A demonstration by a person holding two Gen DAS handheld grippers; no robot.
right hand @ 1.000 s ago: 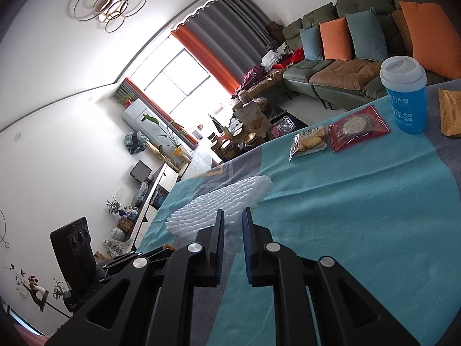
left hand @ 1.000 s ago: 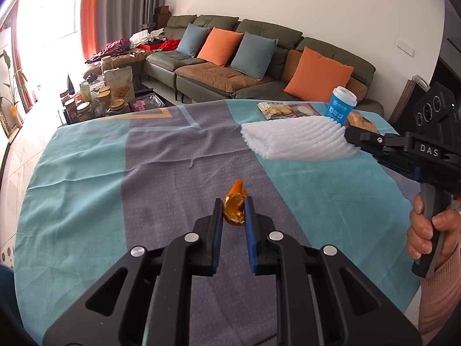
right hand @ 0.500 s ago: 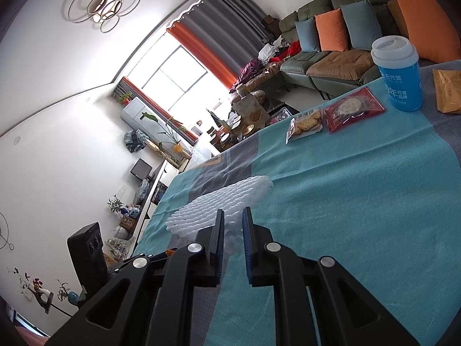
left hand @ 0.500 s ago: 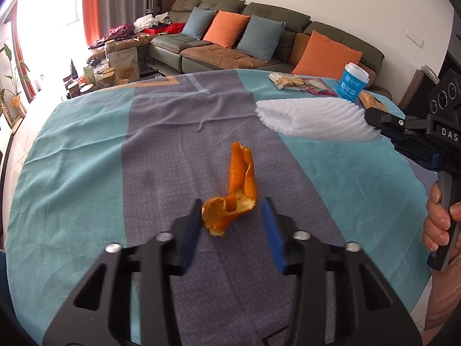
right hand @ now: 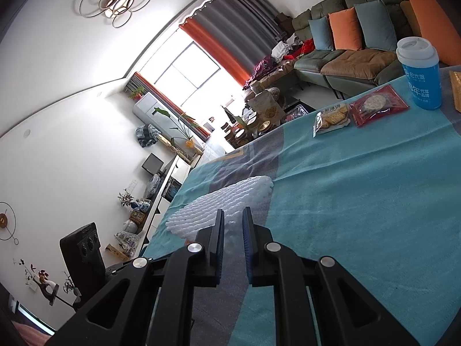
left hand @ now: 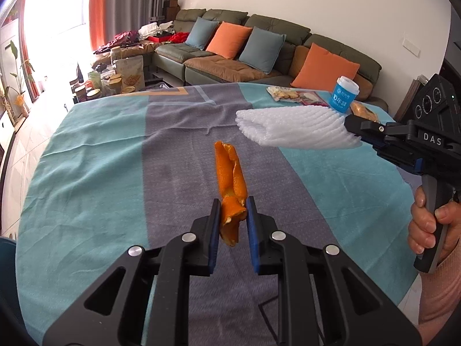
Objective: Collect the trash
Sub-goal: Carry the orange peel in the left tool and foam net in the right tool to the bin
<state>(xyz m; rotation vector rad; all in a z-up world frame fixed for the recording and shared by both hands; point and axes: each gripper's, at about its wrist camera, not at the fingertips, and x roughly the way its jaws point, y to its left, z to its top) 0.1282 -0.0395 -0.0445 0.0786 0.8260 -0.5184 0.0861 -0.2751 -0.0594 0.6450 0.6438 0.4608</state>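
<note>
While the person is standing at the table (left hand: 86, 173), which is covered by a teal and grey cloth, both handheld grippers are carrying trash above it. The left gripper (left hand: 232, 214) is clenching the lower end of an orange peel (left hand: 230, 178); its blue pads are pressing on the peel from both sides, and the rest of the strip is sticking out forward past the fingertips, over the grey band of the cloth. The right gripper (right hand: 232, 225) is pinching a white foam net (right hand: 222, 204) by one edge, its jaws standing nearly together with the foam between them; in the left wrist view the same foam net (left hand: 294, 127) is fanning out sideways from that gripper's tips, clear of the cloth and well to the right of the peel. The person's right hand (left hand: 432, 219) is gripping the handle of that tool. At the far side of the table a blue cup with a white lid (right hand: 419, 75) is standing upright, and just beside it a red snack packet (right hand: 377, 105) and a cracker packet (right hand: 331, 119) are lying flat, touching or nearly touching each other. A tan packet (left hand: 363, 109) is lying beyond the cup, partly hidden. A green sofa with orange and blue cushions (left hand: 259, 46) is sitting behind the table.
</note>
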